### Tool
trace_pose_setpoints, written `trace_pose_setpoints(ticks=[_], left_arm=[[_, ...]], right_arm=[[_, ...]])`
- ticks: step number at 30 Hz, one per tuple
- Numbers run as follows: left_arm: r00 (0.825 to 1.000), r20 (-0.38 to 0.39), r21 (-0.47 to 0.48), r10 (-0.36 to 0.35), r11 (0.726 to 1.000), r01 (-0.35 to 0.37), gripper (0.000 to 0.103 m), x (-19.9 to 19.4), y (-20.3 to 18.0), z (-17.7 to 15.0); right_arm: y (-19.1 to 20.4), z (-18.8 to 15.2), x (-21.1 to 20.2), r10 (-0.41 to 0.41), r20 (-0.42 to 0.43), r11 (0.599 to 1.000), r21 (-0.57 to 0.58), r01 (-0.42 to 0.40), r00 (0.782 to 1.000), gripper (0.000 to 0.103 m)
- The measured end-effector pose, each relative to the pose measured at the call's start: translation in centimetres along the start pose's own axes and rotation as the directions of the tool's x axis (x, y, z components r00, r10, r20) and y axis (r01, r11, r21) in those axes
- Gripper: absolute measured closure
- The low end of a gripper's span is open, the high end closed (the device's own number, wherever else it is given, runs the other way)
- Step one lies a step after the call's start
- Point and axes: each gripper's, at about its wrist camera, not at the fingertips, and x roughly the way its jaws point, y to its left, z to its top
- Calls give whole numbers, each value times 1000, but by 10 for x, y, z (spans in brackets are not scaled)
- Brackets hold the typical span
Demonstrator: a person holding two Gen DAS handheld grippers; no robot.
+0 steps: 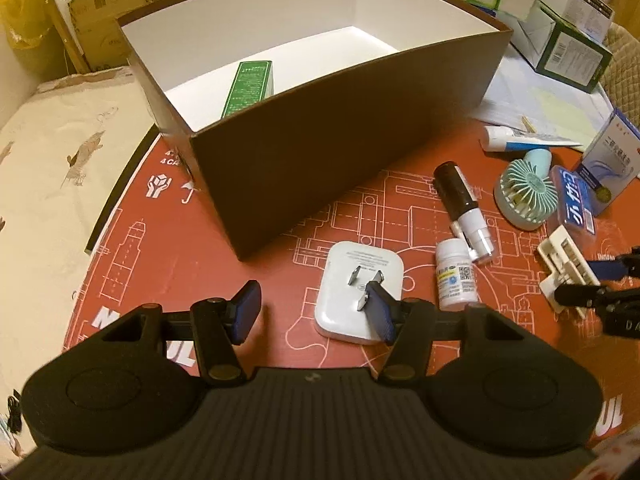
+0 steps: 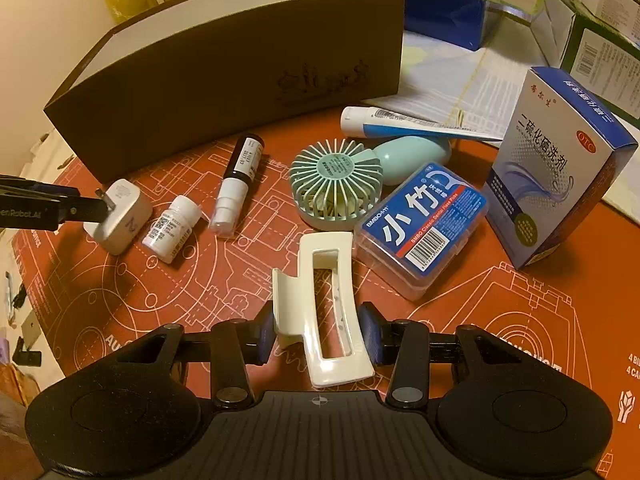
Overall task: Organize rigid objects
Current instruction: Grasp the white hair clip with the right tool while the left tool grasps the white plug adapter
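Observation:
My right gripper [image 2: 318,322] is shut on a cream hair claw clip [image 2: 320,276], with a pad pressing each long side just above the red mat. The left wrist view shows that same clip [image 1: 560,260] at the far right. My left gripper [image 1: 312,300] stands open over a white plug adapter [image 1: 352,268] lying prongs up. Its right finger covers the prongs and its left finger hangs over bare mat. The brown box [image 1: 320,168] with white inside walls stands behind, holding a green carton [image 1: 248,84].
On the red mat [image 2: 500,320] lie a small white pill bottle [image 2: 172,228], a dark spray bottle [image 2: 240,184], a mint hand fan [image 2: 336,184], a blue floss-pick case [image 2: 424,224], a toothpaste tube [image 2: 400,124] and an upright blue-white carton [image 2: 560,168]. Cartons and papers crowd the back.

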Motion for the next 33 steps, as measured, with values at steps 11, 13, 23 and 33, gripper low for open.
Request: trace_pose_setpoints(ticks=[11,13,23,33], left_arm=[[996,-17,122,-92,988,93,40,9,-22,10],[996,-27,148,-80,985,83,41,16,-27,11],[997,-37,191,-71,979,77,58,22,-31,7],[998,-43,188,-54,980,61,59,18,-30,4]], right_arm=[[0,1,0,-3,-1,1000,8,3,1000,62],[0,1,0,-3,-1,1000,7,3,1000,61],[0,3,2,-1,8,1000,8,1,1000,61],[3,10,11,-10,2,1000,-11,10,1000,61]])
